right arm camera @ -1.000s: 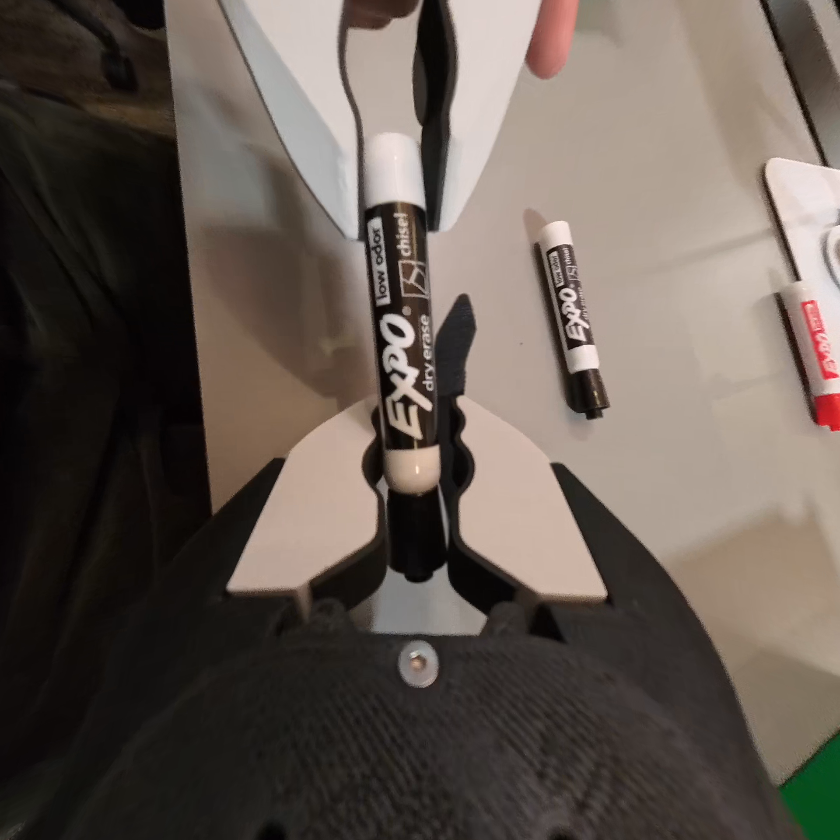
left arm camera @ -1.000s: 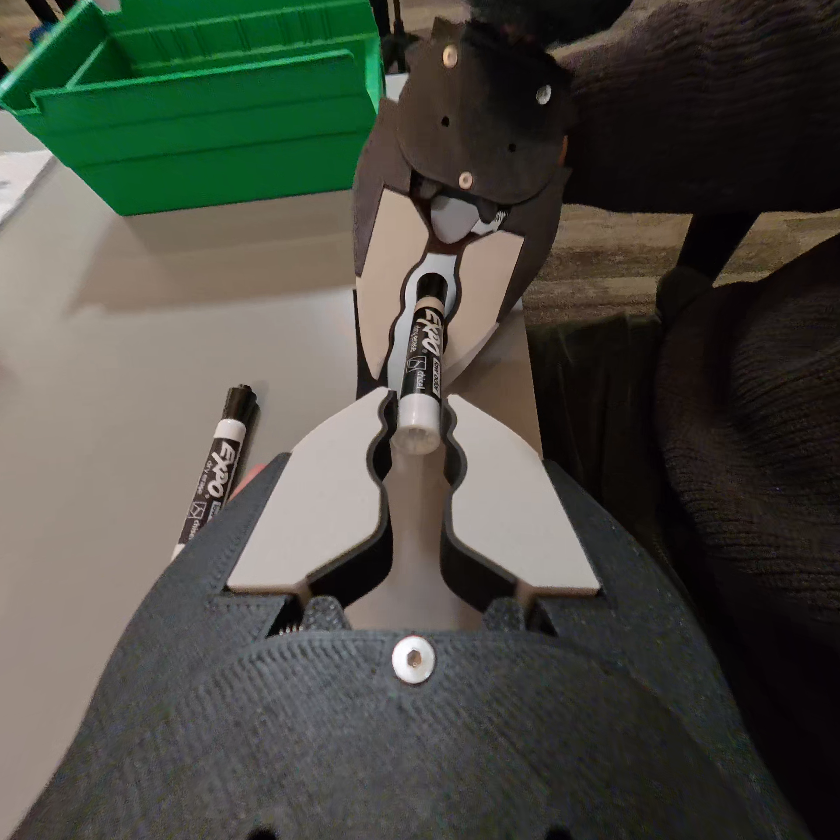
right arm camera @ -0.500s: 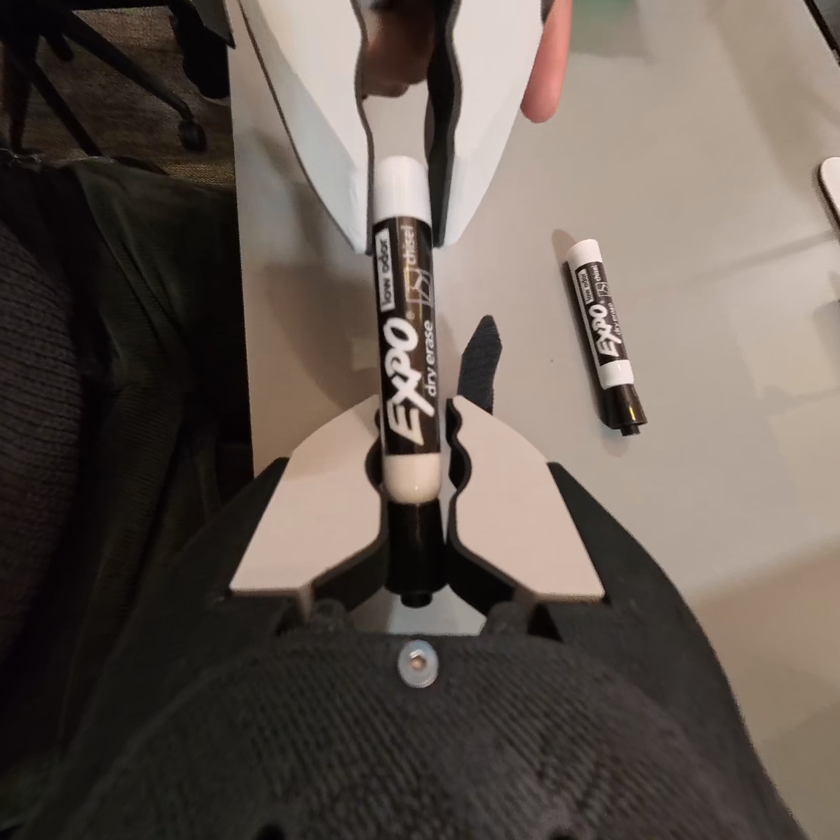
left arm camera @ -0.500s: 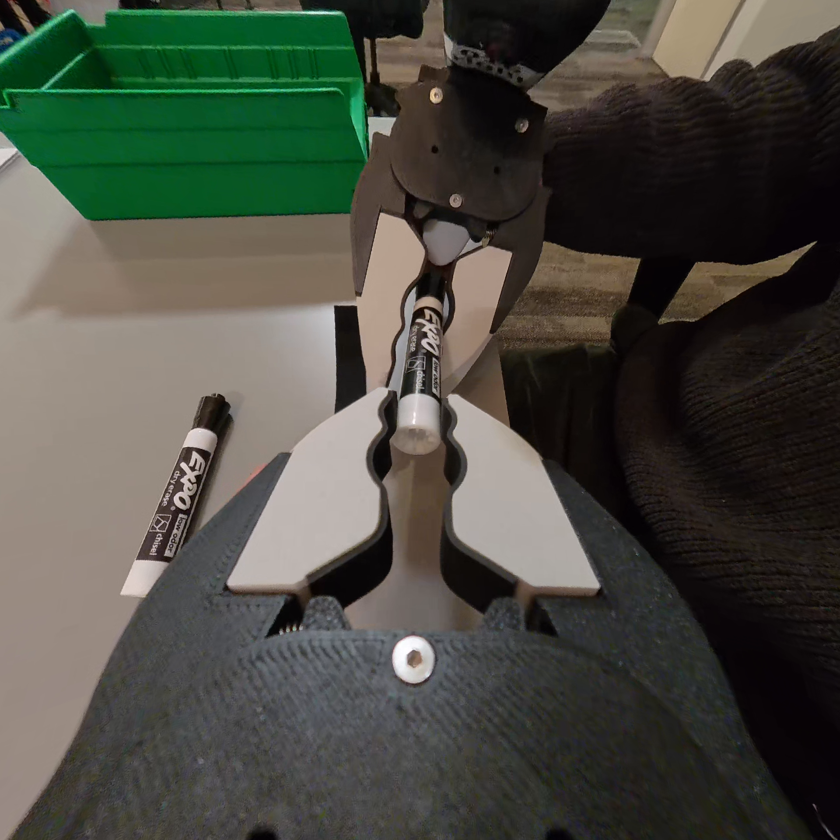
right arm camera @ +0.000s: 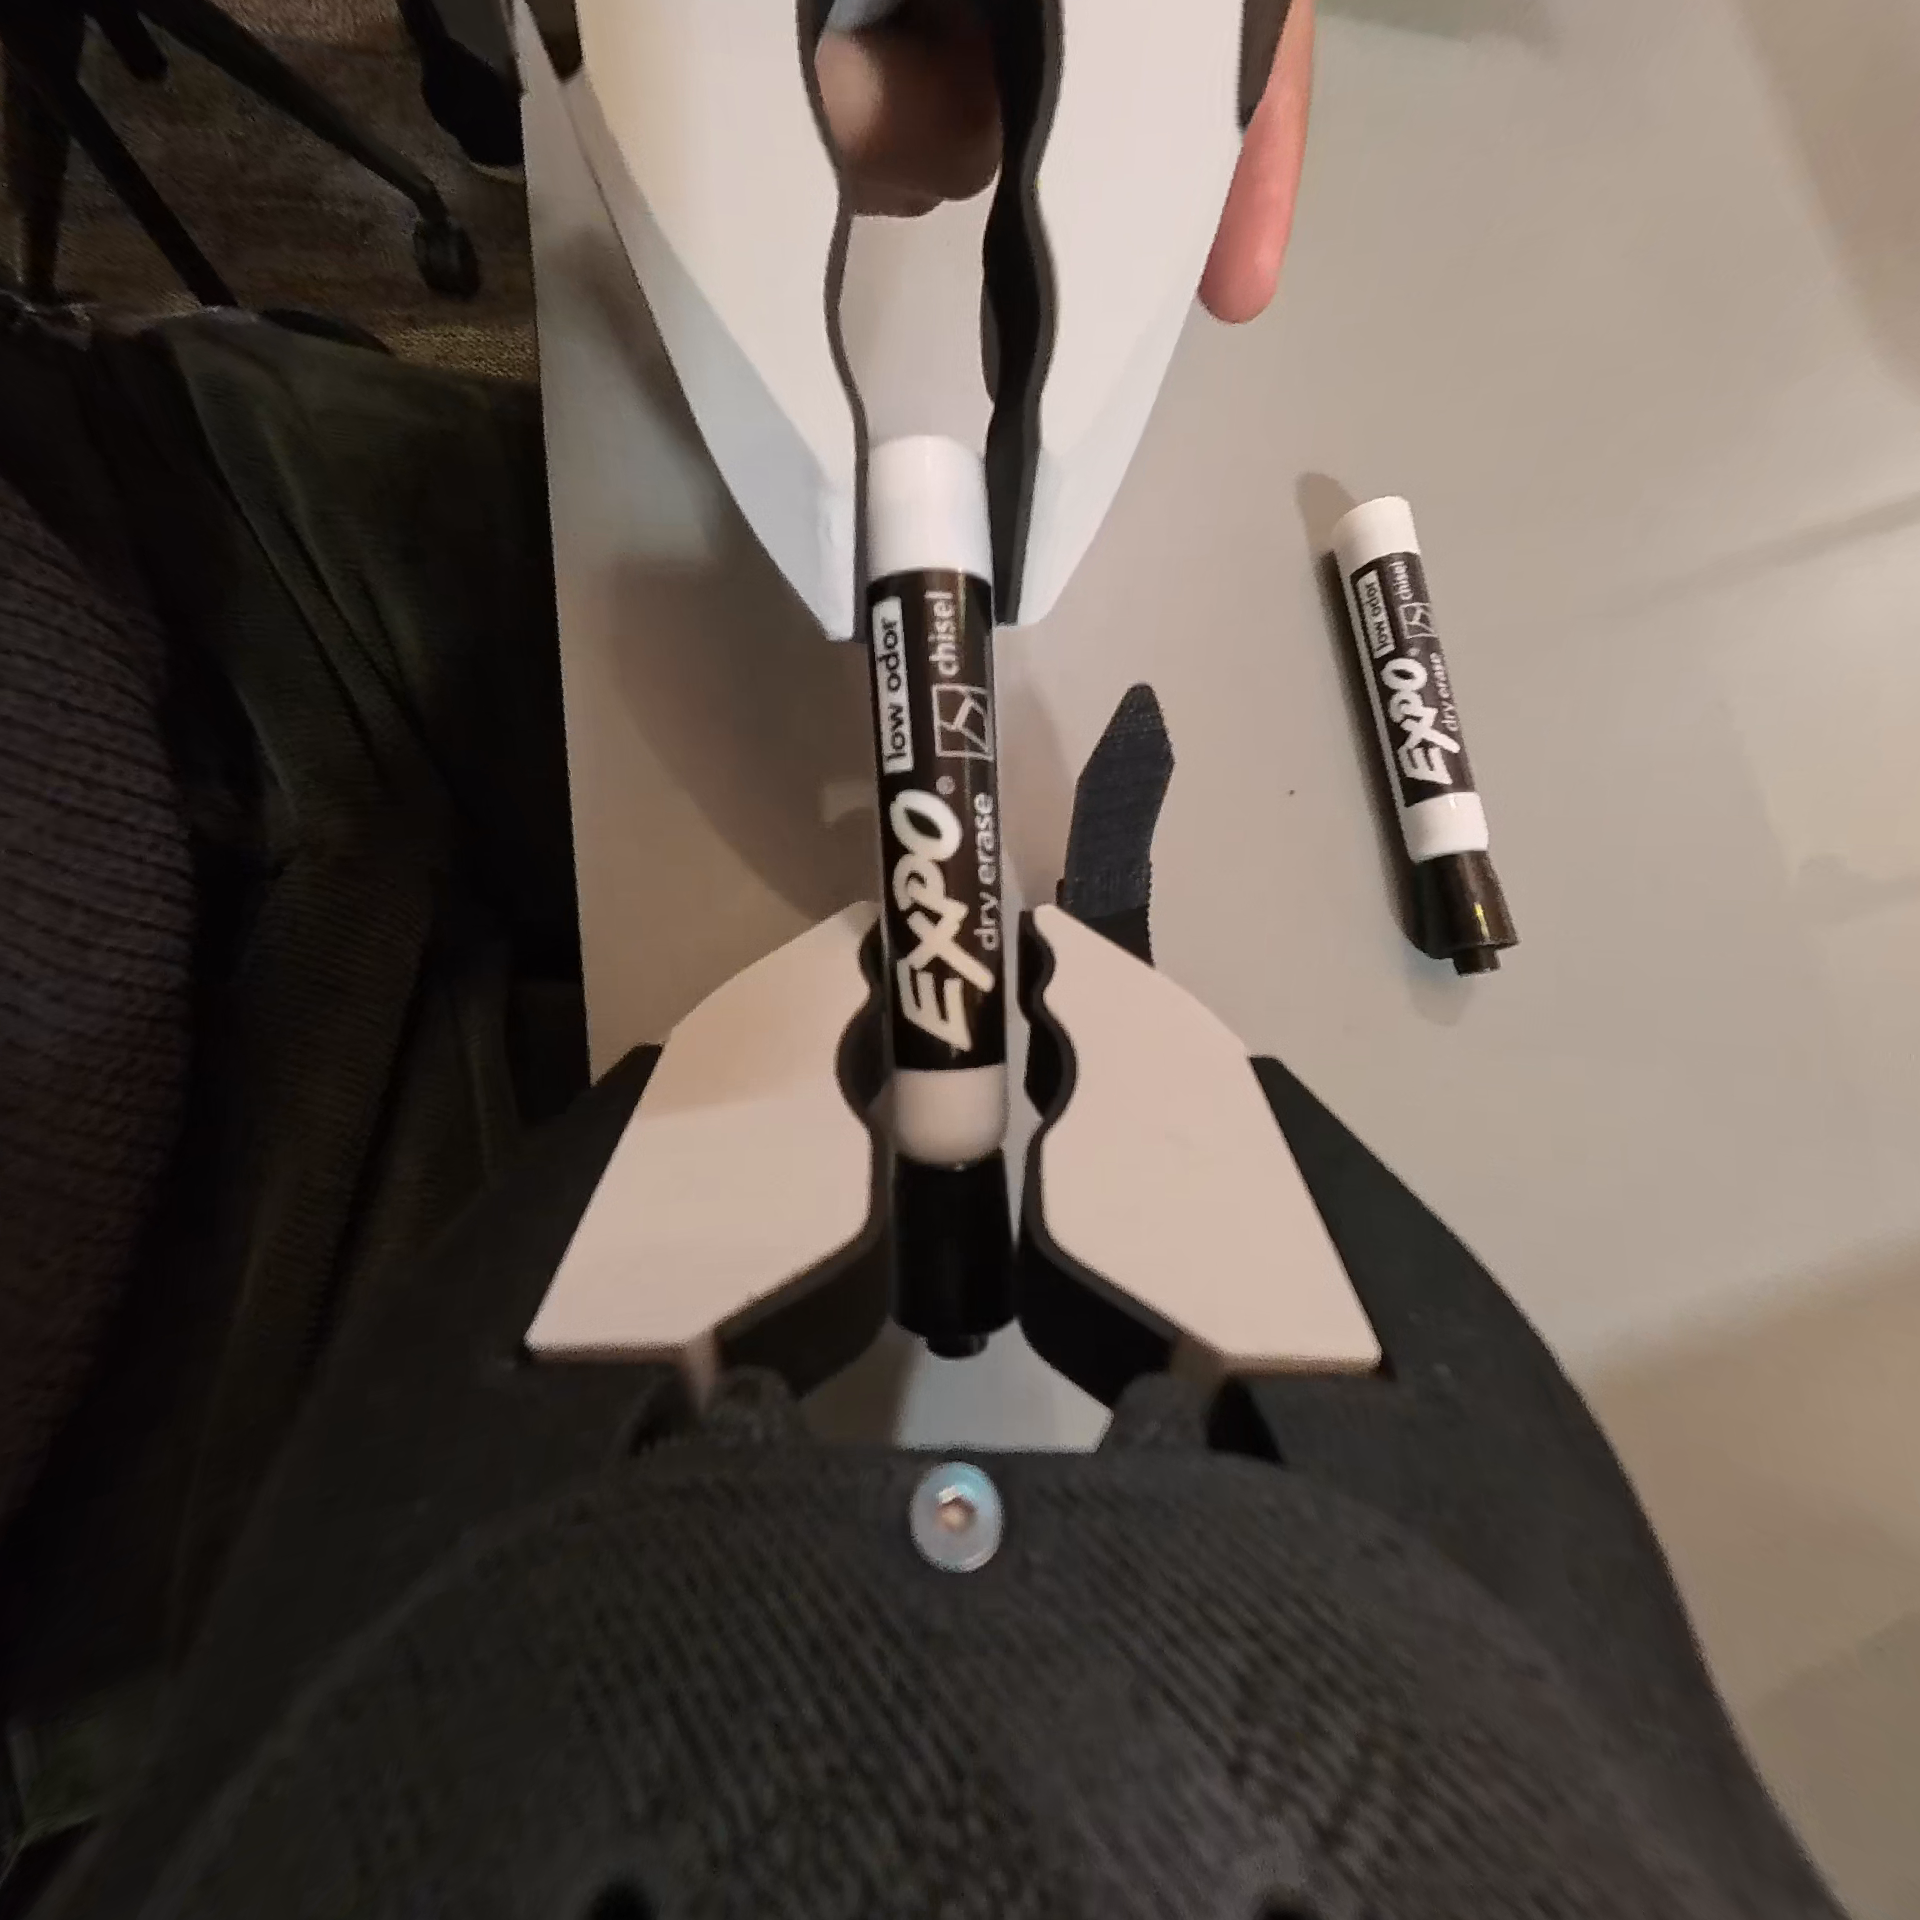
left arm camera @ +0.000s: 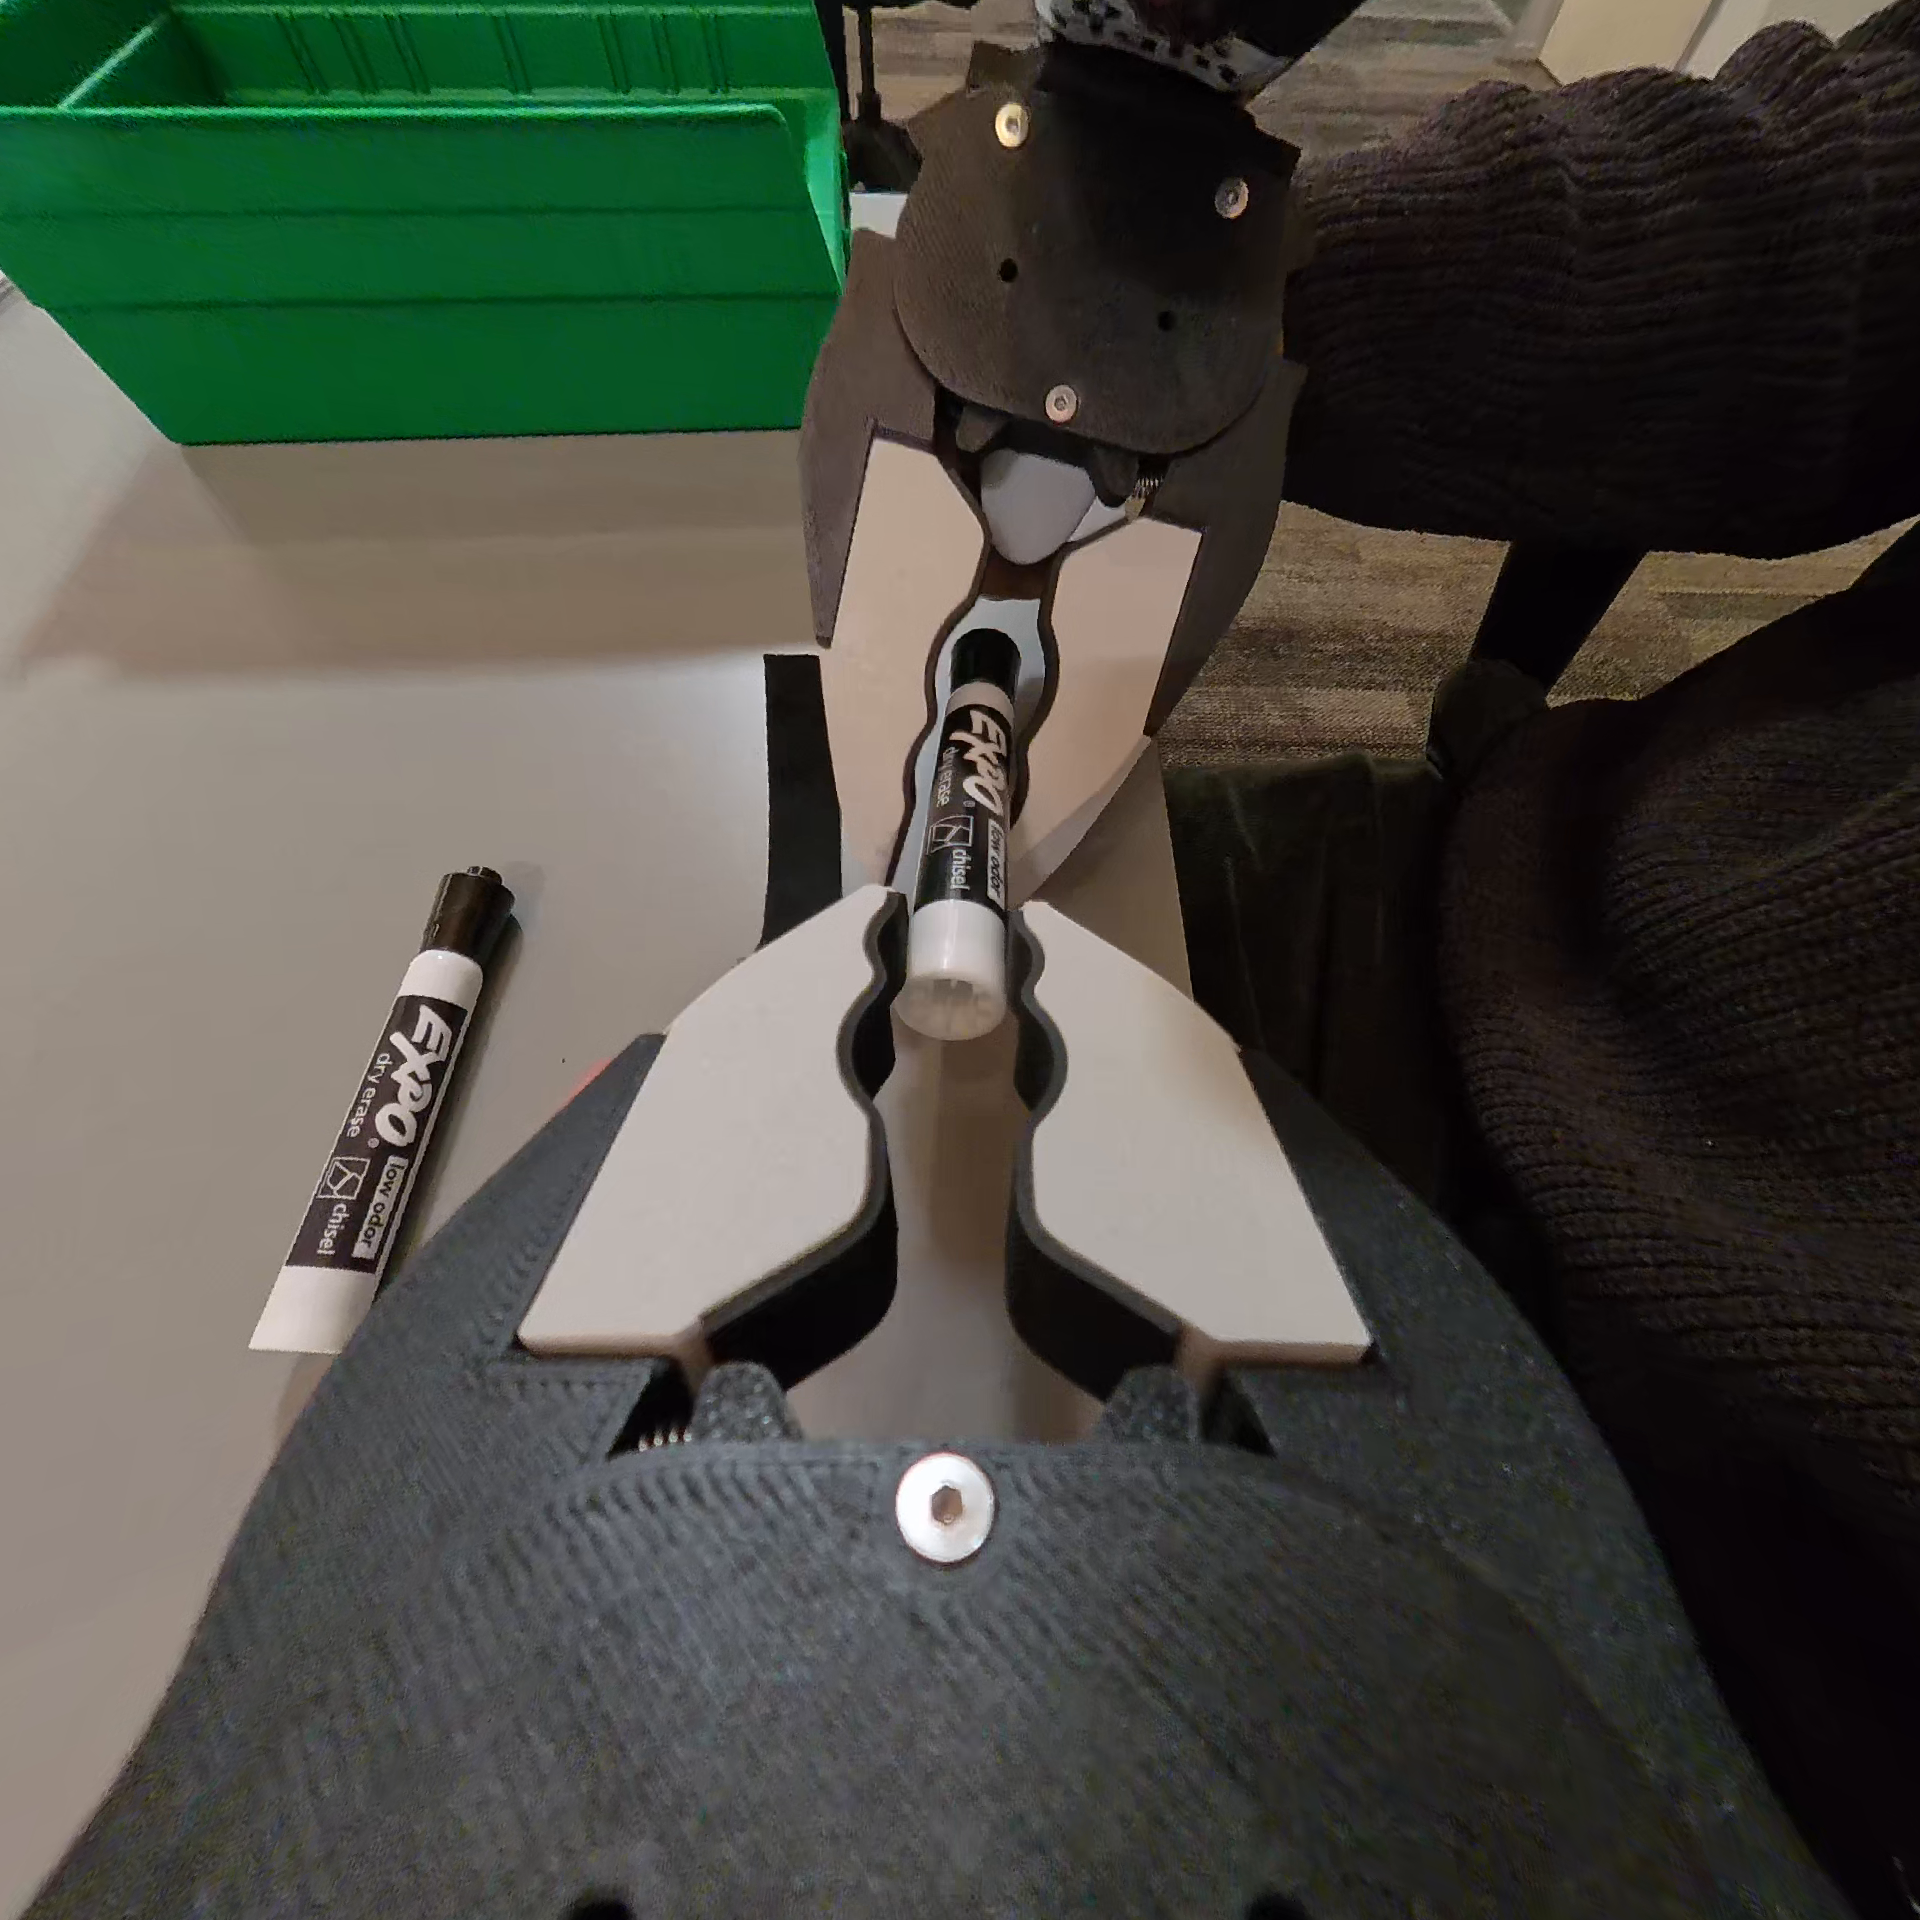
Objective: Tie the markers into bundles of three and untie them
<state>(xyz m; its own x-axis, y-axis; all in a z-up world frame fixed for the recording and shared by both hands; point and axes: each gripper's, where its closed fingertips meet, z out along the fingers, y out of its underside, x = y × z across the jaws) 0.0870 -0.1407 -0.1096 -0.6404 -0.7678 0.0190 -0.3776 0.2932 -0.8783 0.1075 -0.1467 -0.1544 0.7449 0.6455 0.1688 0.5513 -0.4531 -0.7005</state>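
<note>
One black marker (right arm camera: 935,831) is held in the air between the two grippers, which face each other tip to tip. Its white butt end is pinched at the tips of the left gripper (left arm camera: 951,971), jaws nearly closed on it. The cap end is clamped between the fingers of the right gripper (right arm camera: 951,997), jaws closed around the barrel, cap (right arm camera: 951,1262) seated back between them. A second black marker (left arm camera: 390,1122) is seen flat on the grey table (left arm camera: 260,779), left of the left gripper, apart from it. A black strap (right arm camera: 1117,821) is laid on the table below the held marker. A green bin (left arm camera: 416,239) is set beyond, far left.
</note>
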